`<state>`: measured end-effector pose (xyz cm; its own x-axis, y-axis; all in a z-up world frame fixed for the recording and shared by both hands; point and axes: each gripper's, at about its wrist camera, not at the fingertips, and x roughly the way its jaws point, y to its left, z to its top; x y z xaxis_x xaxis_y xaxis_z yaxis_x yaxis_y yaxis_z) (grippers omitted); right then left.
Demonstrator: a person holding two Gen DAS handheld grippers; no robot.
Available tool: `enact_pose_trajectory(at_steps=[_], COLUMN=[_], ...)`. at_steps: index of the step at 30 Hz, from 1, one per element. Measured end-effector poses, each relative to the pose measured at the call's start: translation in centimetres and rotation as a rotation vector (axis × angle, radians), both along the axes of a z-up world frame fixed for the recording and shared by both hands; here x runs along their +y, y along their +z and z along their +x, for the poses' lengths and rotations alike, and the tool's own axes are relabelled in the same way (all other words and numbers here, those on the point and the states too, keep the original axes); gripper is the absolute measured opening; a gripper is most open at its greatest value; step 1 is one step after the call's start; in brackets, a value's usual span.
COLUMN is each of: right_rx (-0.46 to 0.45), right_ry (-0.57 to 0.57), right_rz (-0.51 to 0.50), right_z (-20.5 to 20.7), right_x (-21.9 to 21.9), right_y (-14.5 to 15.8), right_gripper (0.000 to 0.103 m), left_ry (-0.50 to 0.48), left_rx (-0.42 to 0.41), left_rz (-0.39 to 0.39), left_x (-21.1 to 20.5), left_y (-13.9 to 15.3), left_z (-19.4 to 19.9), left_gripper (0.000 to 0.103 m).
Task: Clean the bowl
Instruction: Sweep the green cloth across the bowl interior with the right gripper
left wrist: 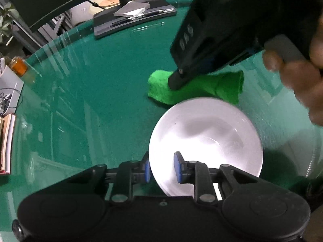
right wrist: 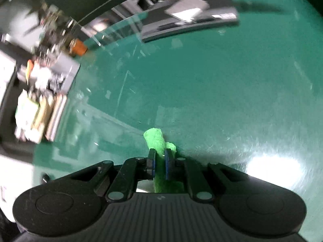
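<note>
A white bowl (left wrist: pixel 206 137) stands on the green glass-topped table (left wrist: pixel 101 100). My left gripper (left wrist: pixel 162 161) straddles its near-left rim, one blue pad outside the wall and the other inside, shut on the bowl. A bright green cloth (left wrist: pixel 193 88) hangs just behind the bowl. My right gripper (left wrist: pixel 173 82), held by a hand (left wrist: pixel 298 80), reaches down onto it from the upper right. In the right wrist view, that gripper (right wrist: pixel 159 153) is shut on the green cloth (right wrist: pixel 154 139), which bunches out past the fingertips above the table. The bowl is not in that view.
A monitor base (left wrist: pixel 133 18) with a notepad and pens sits at the back of the table. An orange bottle (left wrist: pixel 19 66), a white box and books (left wrist: pixel 7 141) line the left edge. The same clutter (right wrist: pixel 44 84) shows blurred in the right wrist view.
</note>
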<state>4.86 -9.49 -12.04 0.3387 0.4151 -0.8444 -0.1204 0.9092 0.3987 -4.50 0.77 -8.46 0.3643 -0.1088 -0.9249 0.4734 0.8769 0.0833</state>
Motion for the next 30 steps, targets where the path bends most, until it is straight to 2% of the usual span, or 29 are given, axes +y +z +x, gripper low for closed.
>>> enact_pose_trajectory(at_steps=[10, 18, 22, 28, 30], right_rx=[-0.049, -0.016, 0.080, 0.335, 0.338], right_ry=[0.078, 0.039, -0.047, -0.259, -0.310], right_rz=[-0.064, 0.002, 0.112, 0.390, 0.413], right_z=[-0.7, -1.3, -2.0, -4.5, -4.0], right_x=[1.2, -0.6, -3.8, -9.8, -9.6], right_y=[0.6, 0.1, -1.0, -5.2, -5.5], right_gripper=[0.009, 0.009, 0.009, 0.009, 0.009], left_ry=[-0.006, -0.027, -0.041, -0.064, -0.067], left_rx=[-0.010, -0.022, -0.023, -0.039, -0.045], left_rz=[0.010, 0.010, 0.004, 0.019, 0.024], left_x=[-0.4, -0.6, -0.6, -0.6, -0.7], left_y=[-0.1, -0.1, -0.2, -0.3, -0.4], left_z=[0.3, 0.4, 1.2, 2.0, 2.0], left_gripper=[0.025, 0.027, 0.031, 0.032, 0.033])
